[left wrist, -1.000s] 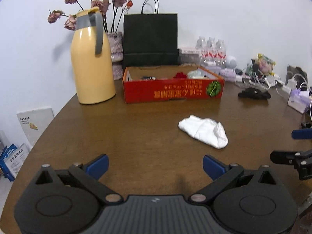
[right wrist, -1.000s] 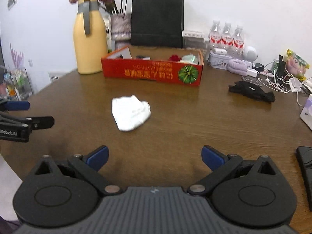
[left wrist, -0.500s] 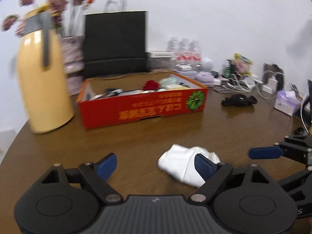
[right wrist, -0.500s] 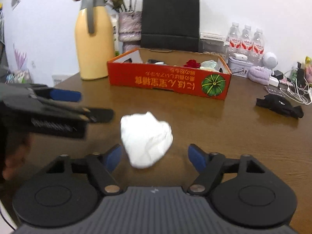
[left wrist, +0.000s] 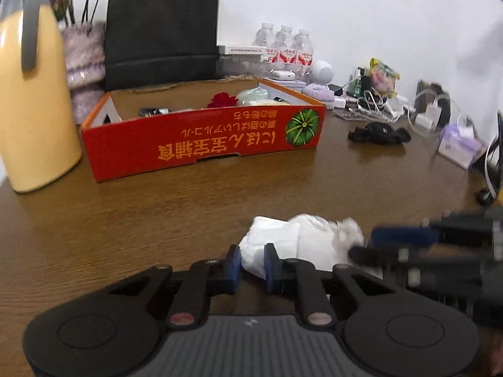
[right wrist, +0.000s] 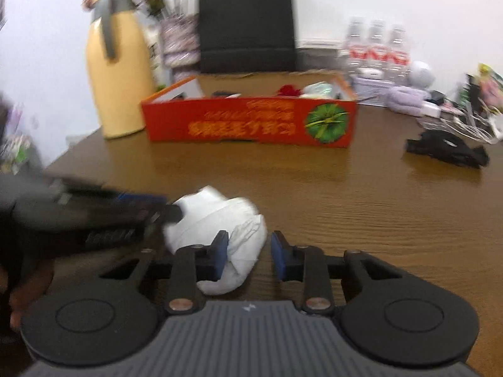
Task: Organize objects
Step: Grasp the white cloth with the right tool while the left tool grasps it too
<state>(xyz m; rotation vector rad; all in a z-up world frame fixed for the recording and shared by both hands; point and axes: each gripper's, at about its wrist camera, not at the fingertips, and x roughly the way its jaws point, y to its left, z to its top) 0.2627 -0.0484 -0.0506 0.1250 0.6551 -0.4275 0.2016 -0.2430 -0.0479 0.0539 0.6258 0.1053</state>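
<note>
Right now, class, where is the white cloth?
The white cloth lies on the table in front of the red box, low in both views, between the two tools: left, right.

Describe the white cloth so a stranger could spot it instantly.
On the brown wooden table, look in front of the red cardboard box. The crumpled white cloth lies there between the left gripper and right gripper, the only white fabric on bare wood.
</note>
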